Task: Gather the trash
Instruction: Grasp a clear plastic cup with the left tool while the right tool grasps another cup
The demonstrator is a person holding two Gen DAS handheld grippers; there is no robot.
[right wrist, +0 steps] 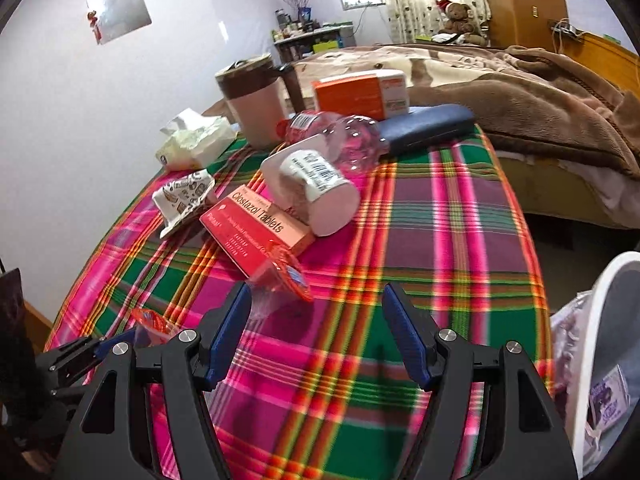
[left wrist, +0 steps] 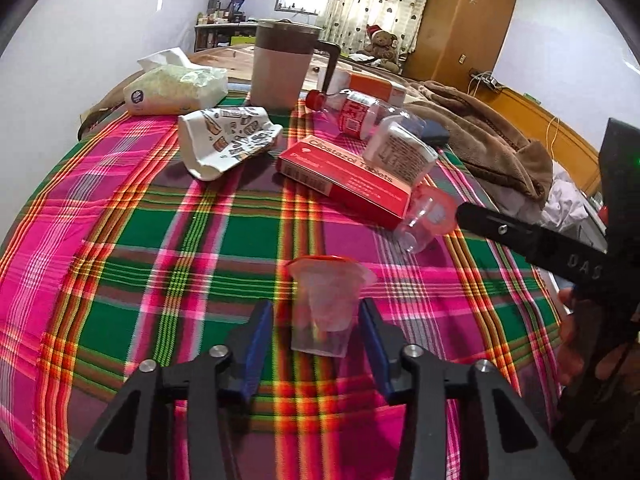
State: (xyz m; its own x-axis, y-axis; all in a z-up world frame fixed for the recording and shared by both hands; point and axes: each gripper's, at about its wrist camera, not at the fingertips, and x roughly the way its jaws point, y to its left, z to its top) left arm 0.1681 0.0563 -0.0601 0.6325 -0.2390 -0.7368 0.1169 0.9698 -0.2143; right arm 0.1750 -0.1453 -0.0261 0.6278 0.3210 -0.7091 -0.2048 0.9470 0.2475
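A clear plastic cup with a red rim [left wrist: 324,308] stands on the plaid tablecloth [left wrist: 160,240] between the blue pads of my left gripper [left wrist: 316,320]. The pads stand a little off its sides, so the gripper is open. A second clear cup [left wrist: 428,220] [right wrist: 280,276] lies on its side against a red tablet box [left wrist: 344,176] [right wrist: 256,224]. My right gripper [right wrist: 316,320] is open just right of that cup, with only cloth between its fingers. A crumpled paper wrapper [left wrist: 228,140], a tipped white tub [right wrist: 316,184] and an empty bottle [left wrist: 360,112] lie further back.
At the table's far side stand a lidded jug [left wrist: 280,68], a tissue pack [left wrist: 176,88], an orange box [right wrist: 360,92] and a blue case [right wrist: 424,128]. A white bin with a bag [right wrist: 608,320] stands off the table's right edge. A bed with a brown blanket [right wrist: 520,96] lies behind.
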